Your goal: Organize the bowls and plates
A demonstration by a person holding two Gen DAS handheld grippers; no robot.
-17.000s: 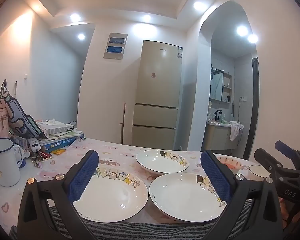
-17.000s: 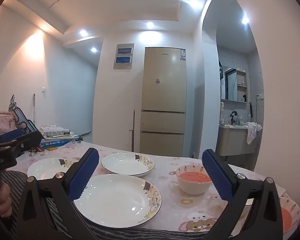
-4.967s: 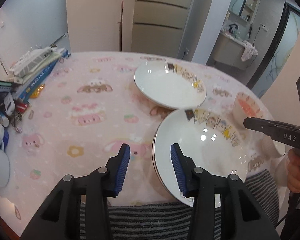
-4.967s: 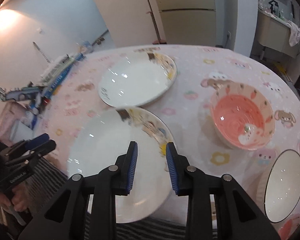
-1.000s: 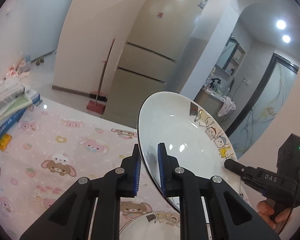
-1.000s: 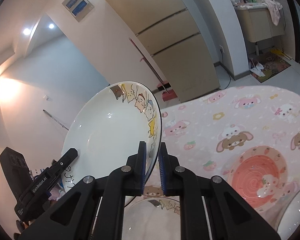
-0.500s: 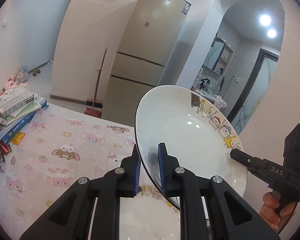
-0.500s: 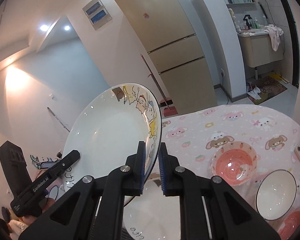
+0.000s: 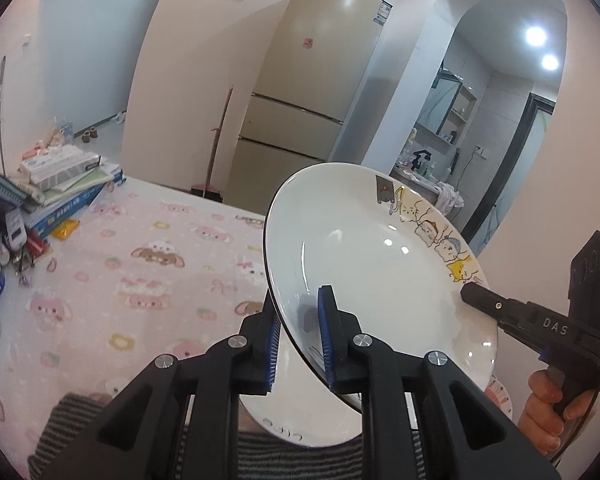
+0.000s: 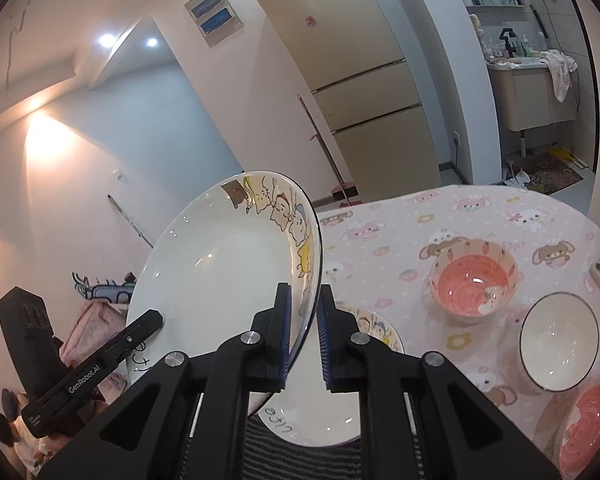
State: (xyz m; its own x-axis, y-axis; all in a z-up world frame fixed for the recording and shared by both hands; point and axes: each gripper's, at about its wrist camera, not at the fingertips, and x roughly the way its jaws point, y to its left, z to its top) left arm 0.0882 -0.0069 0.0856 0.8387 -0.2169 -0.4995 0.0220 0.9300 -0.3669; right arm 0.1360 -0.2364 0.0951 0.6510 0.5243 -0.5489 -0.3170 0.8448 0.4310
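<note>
Above the near white plates (image 10: 312,420) on the surface, both grippers, left gripper (image 9: 299,344) and right gripper (image 10: 303,338), are pinching opposite rims of a white round cartoon-rimmed ceramic plate (image 9: 376,264), likely steadying it for stacking.

Black claw (image 9: 298,334), blue ribbed pads (image 9: 325,336)

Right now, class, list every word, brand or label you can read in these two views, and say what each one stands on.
"DAS": on the right gripper, seen from the left wrist.
"GenRobot.AI": on the left gripper, seen from the right wrist.
Fridge brand and sticker: too small to read.
Handwritten marks on the lower plate: not legible.
Books: print blurred.
</note>
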